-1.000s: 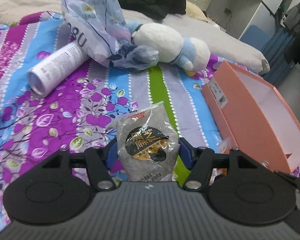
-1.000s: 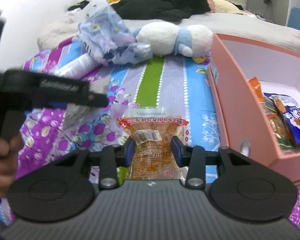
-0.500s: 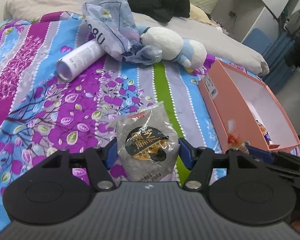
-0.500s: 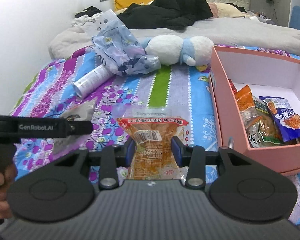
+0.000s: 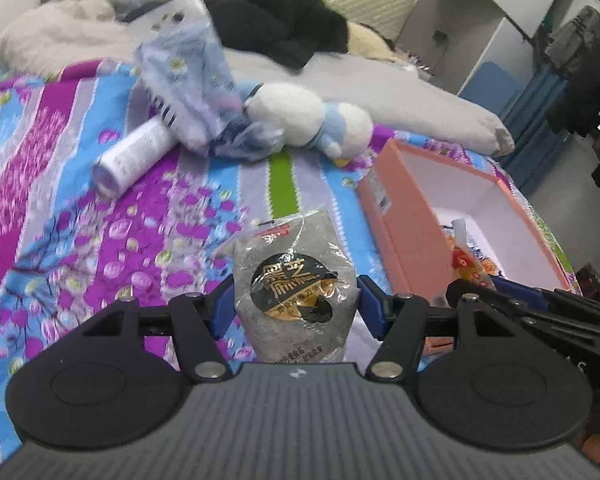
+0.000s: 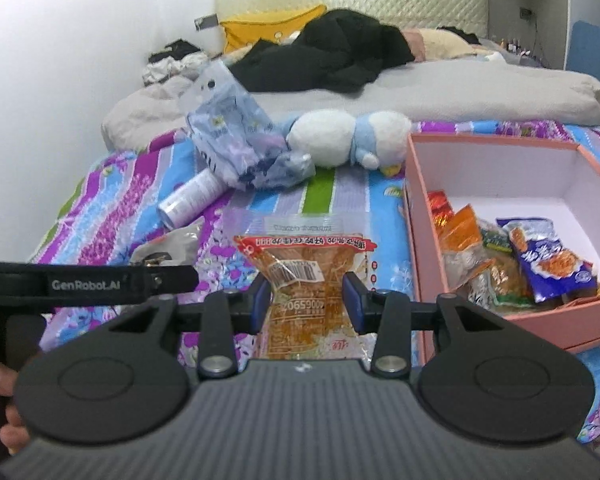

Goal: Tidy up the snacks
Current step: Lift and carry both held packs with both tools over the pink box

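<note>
The blue fingers (image 5: 370,304) of the left gripper (image 5: 296,306) squeeze a grey snack bag (image 5: 296,288) from both sides and hold it up over the bed. The right gripper (image 6: 307,304) pinches an orange snack bag (image 6: 306,300) the same way, near the pink box (image 6: 414,240). The box sits on the right side of the flowery blanket (image 6: 120,208). More snacks (image 6: 512,264) lie in its near end. Far off on the bed are a white tube (image 5: 134,154), a crinkly plastic bag (image 5: 192,92) and a plush toy (image 5: 304,118).
</note>
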The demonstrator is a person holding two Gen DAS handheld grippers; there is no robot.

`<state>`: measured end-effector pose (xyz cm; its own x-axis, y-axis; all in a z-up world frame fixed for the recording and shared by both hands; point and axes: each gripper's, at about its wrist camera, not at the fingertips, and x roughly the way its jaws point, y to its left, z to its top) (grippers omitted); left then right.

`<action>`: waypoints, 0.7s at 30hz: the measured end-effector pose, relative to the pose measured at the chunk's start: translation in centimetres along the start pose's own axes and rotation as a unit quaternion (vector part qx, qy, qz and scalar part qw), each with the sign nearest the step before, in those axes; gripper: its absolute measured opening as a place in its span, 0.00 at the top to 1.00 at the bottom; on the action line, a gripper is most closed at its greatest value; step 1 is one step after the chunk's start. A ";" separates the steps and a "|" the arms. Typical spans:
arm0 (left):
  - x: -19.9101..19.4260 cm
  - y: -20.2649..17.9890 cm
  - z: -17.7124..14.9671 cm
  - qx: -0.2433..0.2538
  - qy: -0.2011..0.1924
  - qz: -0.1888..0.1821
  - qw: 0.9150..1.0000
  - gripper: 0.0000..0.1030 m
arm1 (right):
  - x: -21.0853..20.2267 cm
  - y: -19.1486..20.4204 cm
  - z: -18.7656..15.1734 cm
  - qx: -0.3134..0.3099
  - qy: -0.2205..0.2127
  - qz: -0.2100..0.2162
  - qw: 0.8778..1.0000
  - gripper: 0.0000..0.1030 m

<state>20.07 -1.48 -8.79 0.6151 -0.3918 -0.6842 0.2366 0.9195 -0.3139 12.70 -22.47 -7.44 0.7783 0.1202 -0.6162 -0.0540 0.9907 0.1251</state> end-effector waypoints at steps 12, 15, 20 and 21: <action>-1.7 -6.2 5.8 0.029 -0.047 -0.025 0.998 0.35 | -3.3 -3.0 5.3 0.002 -0.059 -0.017 0.998 0.59; -1.7 -8.4 7.4 0.036 -0.057 -0.039 0.997 0.35 | -3.8 -4.3 6.5 0.009 -0.070 -0.025 0.997 0.59; -1.0 -12.0 10.1 0.052 -0.066 -0.066 0.994 0.34 | -4.8 -6.9 8.7 0.021 -0.095 -0.034 0.995 0.59; -0.8 -12.8 10.6 0.057 -0.068 -0.071 0.994 0.34 | -5.0 -7.5 9.1 0.023 -0.100 -0.032 0.994 0.59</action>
<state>24.53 -12.56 2.75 0.6632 -0.5176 -0.5406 0.4072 0.8556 -0.3197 14.94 -31.05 1.81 0.8879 0.0364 -0.4586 0.0254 0.9914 0.1280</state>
